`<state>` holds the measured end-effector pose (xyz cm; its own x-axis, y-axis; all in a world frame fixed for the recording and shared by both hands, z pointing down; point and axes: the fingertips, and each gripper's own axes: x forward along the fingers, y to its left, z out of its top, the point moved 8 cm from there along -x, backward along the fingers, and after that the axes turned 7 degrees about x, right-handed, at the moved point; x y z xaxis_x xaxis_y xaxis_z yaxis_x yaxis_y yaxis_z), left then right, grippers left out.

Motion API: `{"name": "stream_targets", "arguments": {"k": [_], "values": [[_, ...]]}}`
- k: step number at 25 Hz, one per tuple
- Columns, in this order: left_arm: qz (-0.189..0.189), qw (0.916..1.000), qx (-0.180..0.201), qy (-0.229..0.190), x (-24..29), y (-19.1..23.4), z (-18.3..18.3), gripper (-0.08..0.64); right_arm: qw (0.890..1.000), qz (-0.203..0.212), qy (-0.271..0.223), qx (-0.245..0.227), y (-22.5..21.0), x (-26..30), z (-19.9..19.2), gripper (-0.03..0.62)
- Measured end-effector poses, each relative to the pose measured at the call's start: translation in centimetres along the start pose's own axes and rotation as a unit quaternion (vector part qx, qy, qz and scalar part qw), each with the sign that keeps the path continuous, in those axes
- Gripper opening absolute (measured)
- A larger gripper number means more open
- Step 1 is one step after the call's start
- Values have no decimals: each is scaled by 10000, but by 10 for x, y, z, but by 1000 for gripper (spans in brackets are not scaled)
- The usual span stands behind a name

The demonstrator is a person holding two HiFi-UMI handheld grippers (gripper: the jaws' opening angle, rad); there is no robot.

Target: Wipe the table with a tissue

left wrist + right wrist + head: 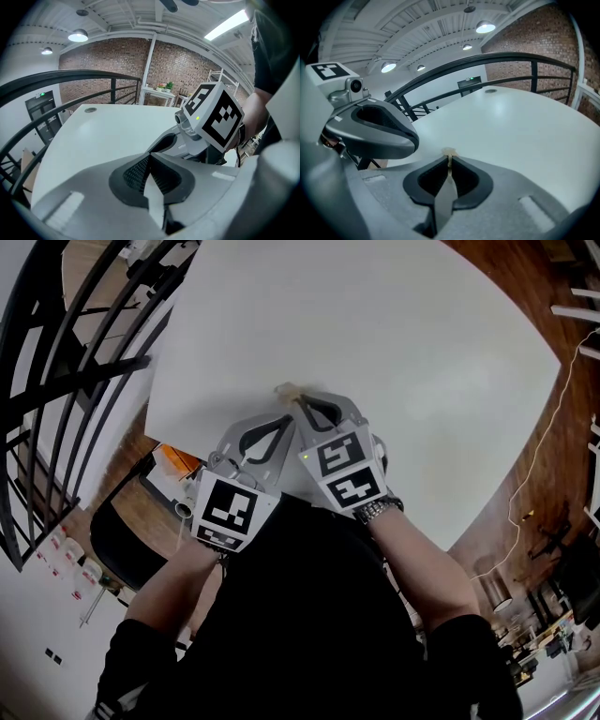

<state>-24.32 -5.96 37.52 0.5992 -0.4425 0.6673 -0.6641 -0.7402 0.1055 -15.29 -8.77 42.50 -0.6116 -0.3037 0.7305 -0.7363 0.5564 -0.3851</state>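
Observation:
The white round table [394, 343] fills the head view. Both grippers hover side by side at its near edge. My right gripper [292, 397] is shut on a small beige tissue scrap [285, 389], which pokes out of the fingertips over the tabletop. In the right gripper view the tissue [450, 152] shows as a thin beige sliver pinched in the right gripper [449, 158]. My left gripper [281, 424] sits just left of it, shut with nothing held. In the left gripper view its jaws [149, 157] meet at the tip.
A black curved railing [66, 362] runs along the left of the table. Below the table's near-left edge are a black seat [122, 549] and an orange object [176, 459]. Wood floor with a cable [544, 427] lies at right. A round grommet [90, 110] sits at the table's far side.

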Motion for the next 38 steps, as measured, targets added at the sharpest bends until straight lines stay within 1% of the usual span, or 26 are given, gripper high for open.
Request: {"name": "stream_targets", "arguments": {"k": [7,19,29,38], "values": [[14,9999,94,-37,0,-11,5,15,9999,-96,-105,50,-4,-20,-8,15],[-217,9989,386,-165,12,-65,31,15,9983,-404,-366,225,-25,-79,-33,15],[-371,9961,737,-304,25,-117,56,15,9939,-758,-693,406,-51,-141,-62,15],[-326,9928,1023,-526,23,-159,76,15,9881,-1024,-1049,470,-56,-194,-88,15]]}}
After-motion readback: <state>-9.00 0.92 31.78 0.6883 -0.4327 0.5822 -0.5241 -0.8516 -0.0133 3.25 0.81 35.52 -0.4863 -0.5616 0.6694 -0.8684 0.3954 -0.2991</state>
